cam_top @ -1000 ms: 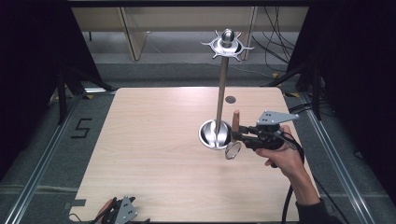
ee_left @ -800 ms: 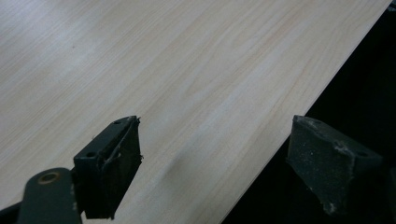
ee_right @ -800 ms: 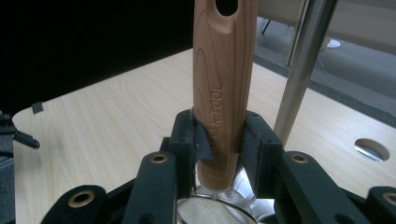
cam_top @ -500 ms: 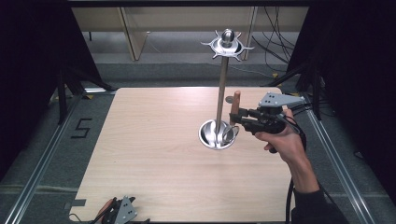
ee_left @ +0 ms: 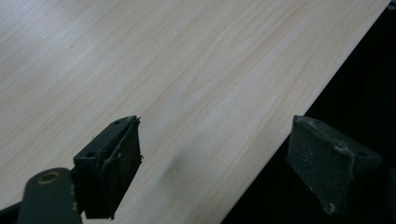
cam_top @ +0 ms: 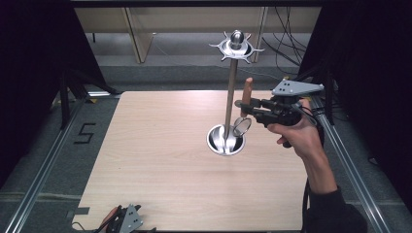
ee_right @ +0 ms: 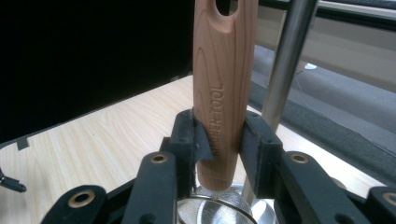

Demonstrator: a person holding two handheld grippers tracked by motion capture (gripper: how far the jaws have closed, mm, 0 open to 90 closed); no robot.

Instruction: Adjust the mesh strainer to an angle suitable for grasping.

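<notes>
Lab test bay: black curtains (cam_top: 29,73), alu rail frame (cam_top: 43,160), loose cables (cam_top: 286,43).

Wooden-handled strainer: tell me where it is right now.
In the high view the wooden-handled strainer hangs upright in the right claw, lifted off the table, just right of the metal stand's pole and above its round base.

Wooden-handled strainer (cam_top: 245,109), handle upright, mesh head hanging low, beside steel stand pole (cam_top: 231,97)
</notes>
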